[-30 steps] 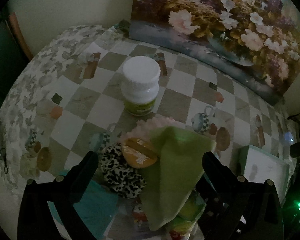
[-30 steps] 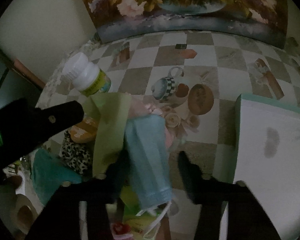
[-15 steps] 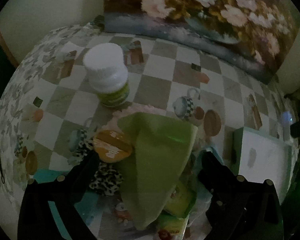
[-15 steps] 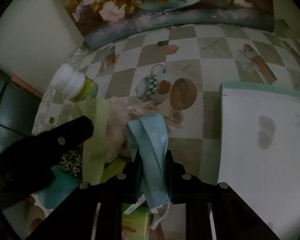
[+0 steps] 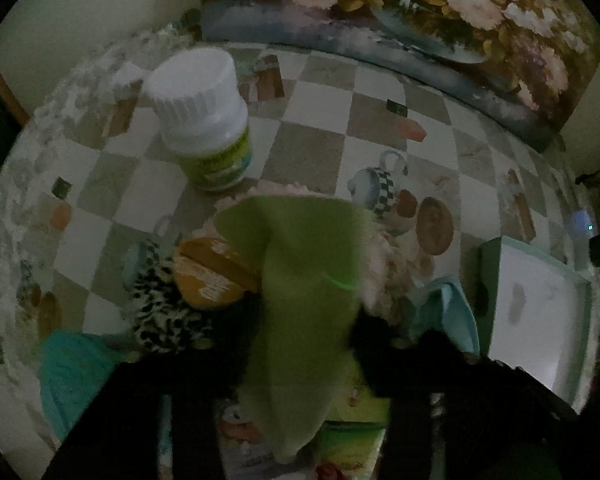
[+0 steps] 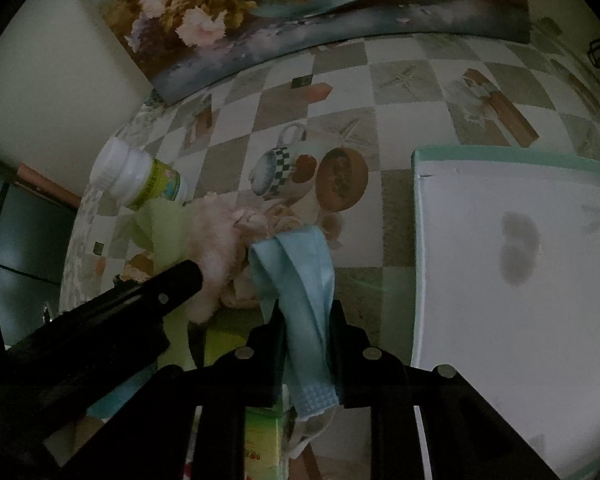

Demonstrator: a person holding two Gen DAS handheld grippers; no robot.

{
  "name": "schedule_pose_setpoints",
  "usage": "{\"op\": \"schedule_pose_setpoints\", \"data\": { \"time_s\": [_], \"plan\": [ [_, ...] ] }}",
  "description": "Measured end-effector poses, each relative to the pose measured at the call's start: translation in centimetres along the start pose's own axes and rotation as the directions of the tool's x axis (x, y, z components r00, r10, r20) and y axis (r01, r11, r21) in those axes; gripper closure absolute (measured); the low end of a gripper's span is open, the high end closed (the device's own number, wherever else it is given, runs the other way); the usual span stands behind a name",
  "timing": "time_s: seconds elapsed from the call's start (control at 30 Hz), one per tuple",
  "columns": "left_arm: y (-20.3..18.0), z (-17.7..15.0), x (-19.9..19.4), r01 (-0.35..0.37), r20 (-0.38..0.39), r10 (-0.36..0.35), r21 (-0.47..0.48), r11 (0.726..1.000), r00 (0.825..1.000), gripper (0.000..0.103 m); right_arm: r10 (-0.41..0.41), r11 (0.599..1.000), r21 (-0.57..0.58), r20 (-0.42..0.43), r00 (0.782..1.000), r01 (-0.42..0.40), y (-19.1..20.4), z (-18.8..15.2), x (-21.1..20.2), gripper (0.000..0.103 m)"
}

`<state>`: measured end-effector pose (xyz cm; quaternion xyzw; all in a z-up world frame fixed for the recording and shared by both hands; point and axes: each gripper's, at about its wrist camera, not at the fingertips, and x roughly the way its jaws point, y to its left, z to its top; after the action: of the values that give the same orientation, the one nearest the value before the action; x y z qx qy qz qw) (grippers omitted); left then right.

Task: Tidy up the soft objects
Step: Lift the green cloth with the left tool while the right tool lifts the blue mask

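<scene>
A pile of soft things lies on the checked tablecloth. My left gripper [image 5: 304, 320] is shut on a green cloth [image 5: 300, 280] that drapes between its fingers. Beside it lie a leopard-print scrunchie [image 5: 160, 312], a pink fluffy item [image 5: 384, 264] and a teal cloth [image 5: 72, 368]. My right gripper [image 6: 306, 312] is shut on a light blue face mask [image 6: 300, 268] and holds it up off the pile. The mask also shows in the left wrist view [image 5: 448, 312]. The left gripper's finger [image 6: 156, 292] crosses the right wrist view.
A white bottle with a green label [image 5: 204, 120] stands behind the pile. A white tray with a mint rim [image 6: 520, 280] lies to the right. An orange-lidded item [image 5: 208, 276] sits in the pile. A flower painting [image 5: 420, 12] leans against the wall.
My left gripper has closed on the green cloth. My right gripper has closed on the blue mask and lifted it toward the right, near the tray.
</scene>
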<state>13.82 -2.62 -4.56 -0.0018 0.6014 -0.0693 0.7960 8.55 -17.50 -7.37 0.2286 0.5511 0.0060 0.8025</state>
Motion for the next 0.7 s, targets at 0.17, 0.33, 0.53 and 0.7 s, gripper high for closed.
{"op": "schedule_pose_setpoints", "data": {
  "time_s": [0.17, 0.33, 0.53, 0.7],
  "plan": [
    [0.7, 0.1, -0.4, 0.056, 0.008, -0.056, -0.05, 0.997, 0.998, 0.082, 0.003, 1.0, 0.011, -0.001, 1.0, -0.003, -0.4, -0.1, -0.3, 0.082],
    [1.8, 0.3, -1.0, 0.089, 0.022, -0.087, -0.105, 0.99, 0.996, 0.09, 0.003, 1.0, 0.007, 0.003, 1.0, -0.003, -0.3, 0.0, -0.4, 0.082],
    [2.6, 0.5, -1.7, 0.081, 0.053, -0.074, -0.137, 0.987, 0.996, 0.098, 0.002, 1.0, 0.006, 0.004, 1.0, -0.003, -0.3, -0.1, -0.4, 0.083],
    [3.1, 0.6, -1.6, 0.08, 0.055, -0.072, -0.153, 0.985, 0.996, 0.099, 0.004, 1.0, 0.006, 0.005, 1.0, -0.004, -0.2, -0.1, -0.4, 0.083]
  ]
}}
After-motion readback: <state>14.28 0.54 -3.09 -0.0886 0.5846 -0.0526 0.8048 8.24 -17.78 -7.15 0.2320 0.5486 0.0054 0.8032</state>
